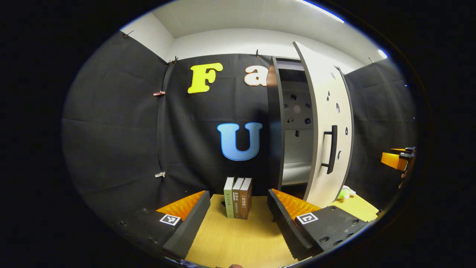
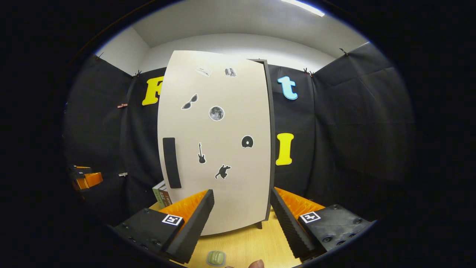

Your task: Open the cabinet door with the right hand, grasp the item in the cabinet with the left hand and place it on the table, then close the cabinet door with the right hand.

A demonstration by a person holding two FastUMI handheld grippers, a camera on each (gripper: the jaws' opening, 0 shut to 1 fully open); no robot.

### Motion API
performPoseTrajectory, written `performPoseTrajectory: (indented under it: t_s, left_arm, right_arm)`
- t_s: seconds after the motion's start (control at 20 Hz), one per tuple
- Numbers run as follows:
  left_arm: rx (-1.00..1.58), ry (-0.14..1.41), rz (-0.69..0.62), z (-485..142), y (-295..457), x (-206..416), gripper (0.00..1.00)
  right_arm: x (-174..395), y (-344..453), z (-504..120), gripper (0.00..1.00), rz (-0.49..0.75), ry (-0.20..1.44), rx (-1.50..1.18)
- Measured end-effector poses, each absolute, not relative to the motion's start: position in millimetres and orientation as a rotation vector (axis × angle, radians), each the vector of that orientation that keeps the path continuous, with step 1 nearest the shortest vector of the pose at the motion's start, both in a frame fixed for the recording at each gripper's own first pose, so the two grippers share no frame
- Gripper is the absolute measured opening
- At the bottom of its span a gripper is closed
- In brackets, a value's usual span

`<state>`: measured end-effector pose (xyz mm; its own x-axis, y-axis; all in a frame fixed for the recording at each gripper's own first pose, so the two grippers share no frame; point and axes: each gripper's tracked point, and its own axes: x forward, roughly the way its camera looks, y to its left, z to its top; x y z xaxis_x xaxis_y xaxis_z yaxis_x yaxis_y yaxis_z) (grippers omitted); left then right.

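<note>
Left gripper (image 1: 238, 197) spread wide over the wooden table (image 1: 238, 242), nothing between its fingers. Straight ahead of it, at the far edge of the table against the black wall, three books (image 1: 238, 198) standing upright side by side. To the right of the books, the cabinet (image 1: 276, 123) with its door (image 1: 327, 111) swung open toward the near side, a black handle (image 1: 331, 149) upright on the door's outer face. Inside, pale walls and a bare pale shelf (image 1: 295, 172). Just past the door's bottom right corner, on the table, a pale green scrap (image 1: 346, 192), too small to make out. Far to the right, part of the right gripper (image 1: 398, 159). In the right gripper view, right gripper (image 2: 241, 191) also spread wide and holding nothing, facing the door (image 2: 223, 149) front-on, well apart from the handle (image 2: 171, 162) at the door's left side. Dark stickers scattered over the door's face. Small green item (image 2: 216, 257) lying on the table (image 2: 256, 242), near, between the two fingers and touching neither. Corner of the books (image 2: 161, 194) peeking out left of the door. Left gripper (image 2: 83, 178) far off at the left.
</note>
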<state>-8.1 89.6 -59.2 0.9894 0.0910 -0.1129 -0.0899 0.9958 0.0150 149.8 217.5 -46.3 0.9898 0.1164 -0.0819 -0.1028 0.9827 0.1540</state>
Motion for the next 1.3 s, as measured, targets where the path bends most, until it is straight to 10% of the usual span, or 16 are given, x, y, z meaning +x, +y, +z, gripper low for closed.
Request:
performPoseTrajectory:
  t_s: [1.3]
  left_arm:
    - [0.030, 0.079, 0.099, -53, 82, -11, 0.97]
  right_arm:
    - [143, 209, -40, 0.98, 0.098, 0.052, 0.075]
